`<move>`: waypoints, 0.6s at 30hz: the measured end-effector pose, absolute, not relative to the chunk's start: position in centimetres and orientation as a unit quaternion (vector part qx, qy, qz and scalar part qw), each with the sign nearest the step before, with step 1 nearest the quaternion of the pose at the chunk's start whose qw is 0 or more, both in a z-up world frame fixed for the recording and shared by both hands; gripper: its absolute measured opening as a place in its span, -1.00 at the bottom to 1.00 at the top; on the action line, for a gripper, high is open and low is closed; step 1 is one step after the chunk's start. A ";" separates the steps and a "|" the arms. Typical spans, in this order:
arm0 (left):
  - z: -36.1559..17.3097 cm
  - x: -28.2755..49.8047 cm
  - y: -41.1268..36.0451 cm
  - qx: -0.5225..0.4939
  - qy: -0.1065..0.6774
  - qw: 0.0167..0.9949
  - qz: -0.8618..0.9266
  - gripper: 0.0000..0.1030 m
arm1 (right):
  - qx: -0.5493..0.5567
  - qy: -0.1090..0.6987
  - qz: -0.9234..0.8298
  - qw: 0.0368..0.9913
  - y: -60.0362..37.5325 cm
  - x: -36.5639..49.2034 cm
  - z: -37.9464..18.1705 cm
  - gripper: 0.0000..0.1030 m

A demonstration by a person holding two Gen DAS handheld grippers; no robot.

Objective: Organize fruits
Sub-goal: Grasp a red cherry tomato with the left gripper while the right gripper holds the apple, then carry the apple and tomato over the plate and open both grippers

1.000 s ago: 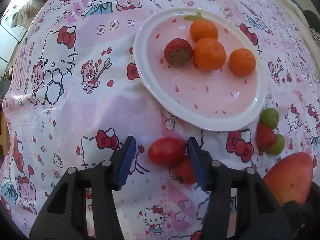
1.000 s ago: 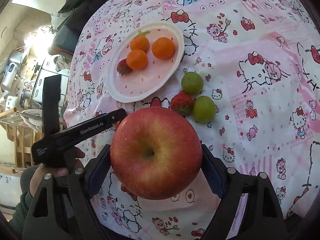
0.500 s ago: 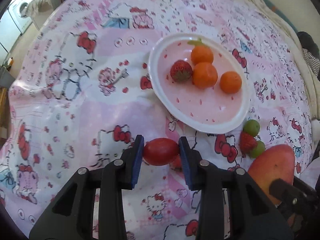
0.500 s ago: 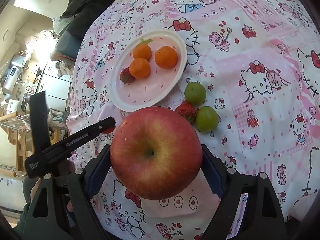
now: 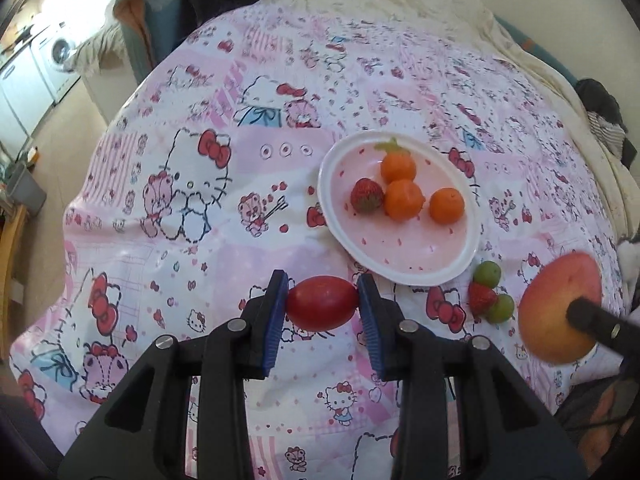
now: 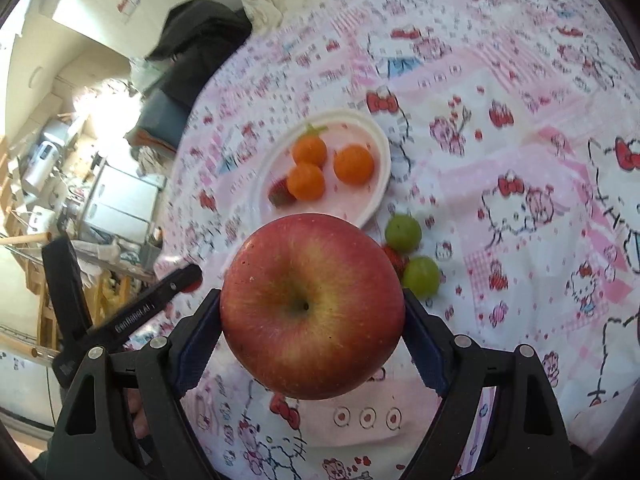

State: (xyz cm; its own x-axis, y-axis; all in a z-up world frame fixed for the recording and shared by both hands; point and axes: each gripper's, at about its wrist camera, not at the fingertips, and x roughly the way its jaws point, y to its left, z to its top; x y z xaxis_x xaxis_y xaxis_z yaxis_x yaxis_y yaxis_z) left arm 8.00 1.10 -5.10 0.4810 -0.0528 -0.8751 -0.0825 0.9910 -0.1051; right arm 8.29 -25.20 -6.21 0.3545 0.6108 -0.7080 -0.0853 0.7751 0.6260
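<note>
Over cartoon-print pink tablecloth (image 5: 208, 240), cluttered room.

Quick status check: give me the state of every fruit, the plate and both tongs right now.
Left tongs: shut on red tomato, lifted.
Right tongs: shut on apple, lifted.
Plate: on tablecloth, holding three oranges and one strawberry.
Two green fruits: loose on cloth beside plate.
Second strawberry: on cloth, between them.

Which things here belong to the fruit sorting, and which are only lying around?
For the job: tomato in left gripper, apple in right gripper, plate with oranges, loose green fruits.

Lying about: dark clothes, washing machine.
</note>
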 end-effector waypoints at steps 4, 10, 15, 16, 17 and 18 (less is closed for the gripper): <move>-4.6 7.9 0.2 -0.060 0.509 0.859 -0.008 -0.39 | 0.254 0.502 0.233 0.794 -25.6 9.0 -5.1 0.68; -2.6 8.2 -0.8 -0.054 0.486 0.872 -0.020 -0.39 | 0.249 0.460 0.247 0.816 -26.2 9.7 -2.8 0.68; -1.5 9.2 -1.0 -0.062 0.481 0.874 -0.030 -0.39 | 0.250 0.447 0.251 0.822 -26.5 10.2 -2.0 0.68; -1.3 9.4 -1.0 -0.062 0.481 0.874 -0.031 -0.39 | 0.247 0.446 0.249 0.823 -26.5 10.3 -2.0 0.68; -1.1 9.6 -1.0 -0.061 0.480 0.874 -0.032 -0.39 | 0.245 0.445 0.247 0.825 -26.6 10.6 -1.9 0.68; -0.9 9.8 -1.0 -0.058 0.480 0.875 -0.034 -0.39 | 0.244 0.444 0.246 0.826 -26.6 10.8 -1.8 0.68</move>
State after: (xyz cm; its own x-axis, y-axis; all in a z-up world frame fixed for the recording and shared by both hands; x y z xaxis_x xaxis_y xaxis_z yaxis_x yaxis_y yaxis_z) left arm 9.76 -0.97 -0.89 0.5377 -0.1157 -0.8352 0.0047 0.9909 -0.1343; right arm 10.81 -26.62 -1.81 0.4840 0.6234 -0.6142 -0.1903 0.7600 0.6215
